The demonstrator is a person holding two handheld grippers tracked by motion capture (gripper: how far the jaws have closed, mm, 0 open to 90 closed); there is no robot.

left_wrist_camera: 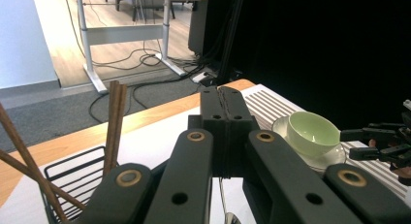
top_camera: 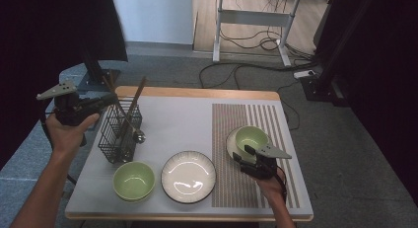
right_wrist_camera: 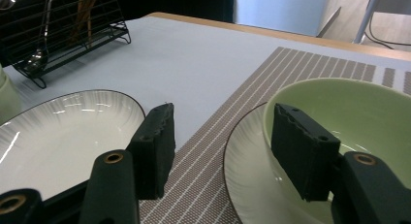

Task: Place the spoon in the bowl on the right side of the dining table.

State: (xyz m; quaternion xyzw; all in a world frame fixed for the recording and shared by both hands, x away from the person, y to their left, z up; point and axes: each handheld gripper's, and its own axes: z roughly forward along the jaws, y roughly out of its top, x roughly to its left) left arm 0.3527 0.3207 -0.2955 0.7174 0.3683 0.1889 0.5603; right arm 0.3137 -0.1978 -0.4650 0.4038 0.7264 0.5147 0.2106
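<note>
Nearest the high camera, a pale green bowl (top_camera: 133,180) and a white ribbed plate (top_camera: 189,176) sit side by side on the matte white table top (top_camera: 177,119), close to its wooden front edge. Both are round and glossy; the plate has a dark rim line.

Right gripper (top_camera: 248,154): its black, ridged jaws stand apart in a released state. In the right gripper view, one jaw is over the woven striped placemat (right_wrist_camera: 218,151) between the two plates, and the other lies against the near wall of the second green bowl (right_wrist_camera: 358,112), with the bowl's rim between the jaws; the pads do not clamp it. That bowl rests on a white saucer plate (right_wrist_camera: 247,170) on the placemat, at the right side of the table.

Left gripper (left_wrist_camera: 225,95): jaws clenched flat together with nothing between them, held above the table's left edge beside the black wire caddy (top_camera: 118,134). Brown chopsticks (top_camera: 135,97) and a metal spoon (top_camera: 139,135) stand tilted in the caddy.

Open room: bare table top lies between the caddy and the placemat; grey carpet floor (top_camera: 355,154) surrounds the table.
</note>
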